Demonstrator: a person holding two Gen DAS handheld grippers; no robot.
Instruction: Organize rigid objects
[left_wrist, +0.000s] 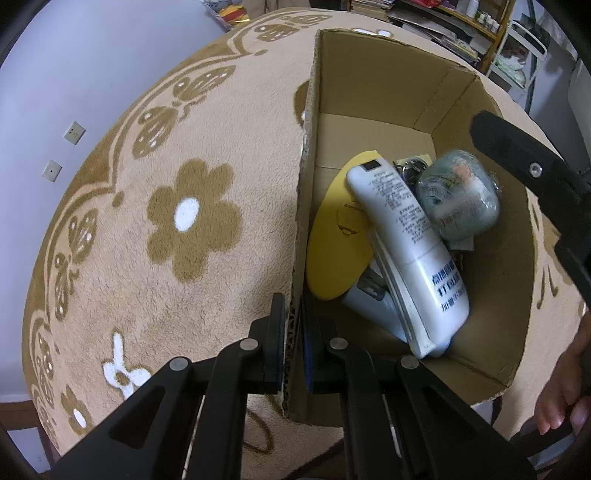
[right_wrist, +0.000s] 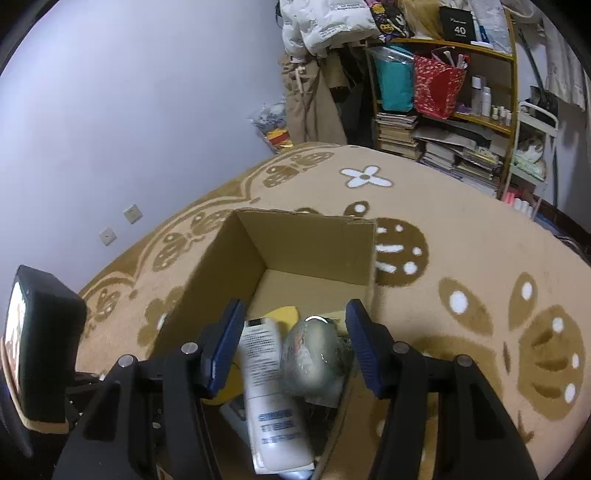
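Left claw (left_wrist: 293, 332) pinches the box wall (left_wrist: 301, 206); right claw (right_wrist: 291, 350) hovers agape.

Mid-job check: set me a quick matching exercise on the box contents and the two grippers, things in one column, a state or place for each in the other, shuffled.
Things:
1. left gripper
2. right gripper
3. white tube
4. yellow disc

States:
A. lies under the tube, against the box's left wall
B. open above the box, nothing between its pads
C. clamped on the cardboard box wall
D. lies diagonally on top of the other items, beside the wrapped grey-green ball

Pairs: 1-C, 2-B, 3-D, 4-A
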